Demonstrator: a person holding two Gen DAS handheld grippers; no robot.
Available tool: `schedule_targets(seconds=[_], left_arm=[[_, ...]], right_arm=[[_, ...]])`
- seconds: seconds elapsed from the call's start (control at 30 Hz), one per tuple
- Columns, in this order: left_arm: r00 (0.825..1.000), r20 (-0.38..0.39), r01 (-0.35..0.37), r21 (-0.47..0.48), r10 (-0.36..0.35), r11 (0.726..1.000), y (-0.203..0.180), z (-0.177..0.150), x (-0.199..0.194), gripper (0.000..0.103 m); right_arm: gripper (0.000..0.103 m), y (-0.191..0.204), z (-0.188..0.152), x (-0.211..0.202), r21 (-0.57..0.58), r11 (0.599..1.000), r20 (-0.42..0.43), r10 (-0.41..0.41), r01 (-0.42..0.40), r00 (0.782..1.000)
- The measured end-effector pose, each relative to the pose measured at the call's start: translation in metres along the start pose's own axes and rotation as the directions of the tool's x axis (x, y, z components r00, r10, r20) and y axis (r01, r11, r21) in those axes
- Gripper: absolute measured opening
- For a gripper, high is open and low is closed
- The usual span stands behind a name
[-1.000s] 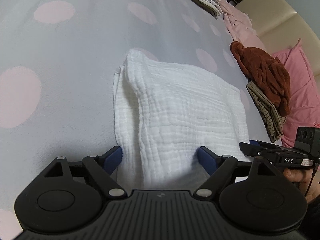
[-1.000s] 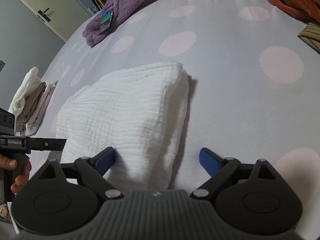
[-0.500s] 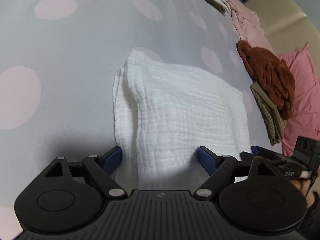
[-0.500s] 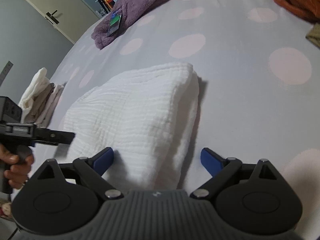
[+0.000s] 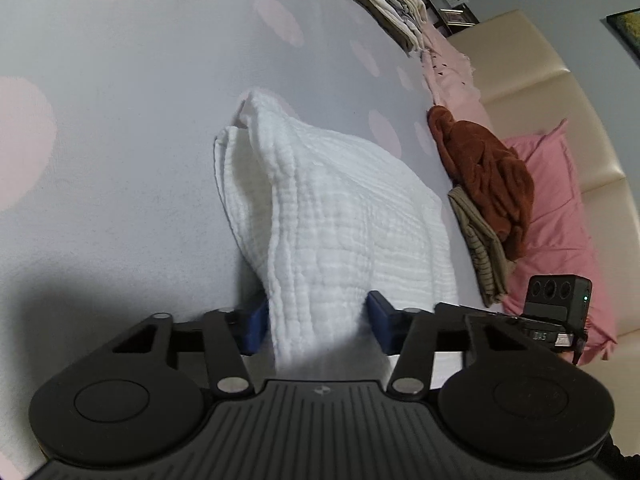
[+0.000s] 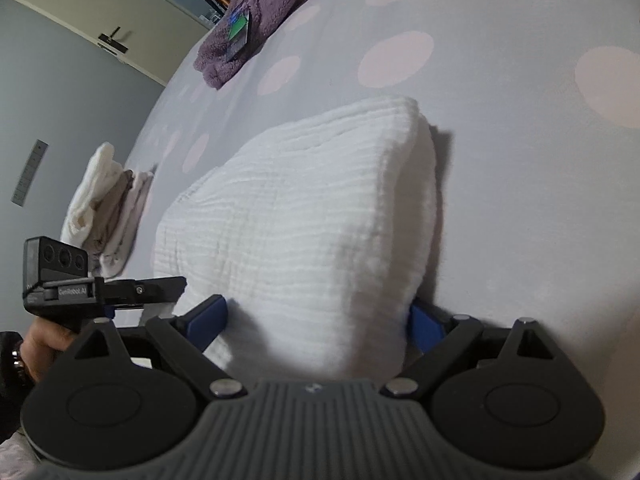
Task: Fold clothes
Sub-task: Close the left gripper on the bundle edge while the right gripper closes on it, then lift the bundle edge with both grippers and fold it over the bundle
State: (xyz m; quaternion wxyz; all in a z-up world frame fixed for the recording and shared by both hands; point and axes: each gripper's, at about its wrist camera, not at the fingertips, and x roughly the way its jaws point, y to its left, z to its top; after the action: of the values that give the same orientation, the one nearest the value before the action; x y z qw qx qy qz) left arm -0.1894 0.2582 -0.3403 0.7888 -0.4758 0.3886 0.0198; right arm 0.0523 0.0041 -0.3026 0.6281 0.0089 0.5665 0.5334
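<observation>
- Left wrist view: the white crinkled cloth (image 5: 344, 216) lies folded into a thick pad on the dotted bedspread (image 5: 120, 160). Its near end rises between the blue pads of the left gripper (image 5: 318, 322), which press into the fabric on both sides, pinching it. The right gripper (image 5: 520, 328) shows at the cloth's right edge.
- Right wrist view: the right gripper (image 6: 318, 318) likewise squeezes the near right corner of the cloth (image 6: 304, 216), pads sunk into it. A stack of folded laundry (image 6: 108, 208) sits well apart.
- Handling, as a judgement: light, soft, limp gauze; several layers may slip apart, so hold near corners through the full thickness.
</observation>
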Motion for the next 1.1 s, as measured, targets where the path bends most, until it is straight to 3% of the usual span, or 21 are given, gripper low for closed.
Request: schedule_targets(seconds=[0.07, 0.2, 0.27, 0.37, 0.57, 0.83, 1.1], left_arm=[[1.0, -0.012, 0.015, 0.009, -0.015, 1.0, 0.003, 0.002, 0.002, 0.043], [0.998, -0.025, 0.063, 0.016, -0.062, 0.998, 0.013, 0.005, 0.001, 0.038], [0.995, -0.017, 0.101, 0.007, -0.101, 0.995, 0.015, 0.006, -0.003, 0.034], [0.987, -0.004, 0.159, -0.006, -0.159, 0.987, 0.018, 0.008, -0.009, 0.027], [0.962, 0.025, 0.273, -0.03, -0.272, 0.962, 0.024, 0.011, -0.022, 0.023], [0.919, 0.097, 0.387, -0.034, -0.383, 0.921, 0.023, 0.013, -0.058, 0.023], [0.927, 0.191, 0.336, -0.035, -0.323, 0.941, 0.023, 0.017, -0.131, 0.023]], right_arm=[[0.07, 0.004, 0.001, 0.0, 0.014, 1.0, 0.0, -0.011, 0.011, 1.0], [0.055, 0.005, -0.001, -0.003, 0.045, 0.999, 0.001, -0.003, 0.003, 1.0], [0.042, 0.006, -0.004, -0.006, 0.064, 0.998, 0.013, 0.011, -0.012, 1.0], [0.036, 0.011, -0.007, -0.009, 0.097, 0.995, 0.037, 0.015, -0.019, 0.999], [0.029, 0.026, -0.005, -0.026, 0.149, 0.986, 0.096, 0.059, -0.073, 0.994], [0.029, 0.073, 0.008, -0.052, 0.105, 0.981, 0.162, 0.145, -0.163, 0.976], [0.029, 0.127, 0.038, -0.035, 0.022, 0.972, 0.1, 0.23, -0.233, 0.968]])
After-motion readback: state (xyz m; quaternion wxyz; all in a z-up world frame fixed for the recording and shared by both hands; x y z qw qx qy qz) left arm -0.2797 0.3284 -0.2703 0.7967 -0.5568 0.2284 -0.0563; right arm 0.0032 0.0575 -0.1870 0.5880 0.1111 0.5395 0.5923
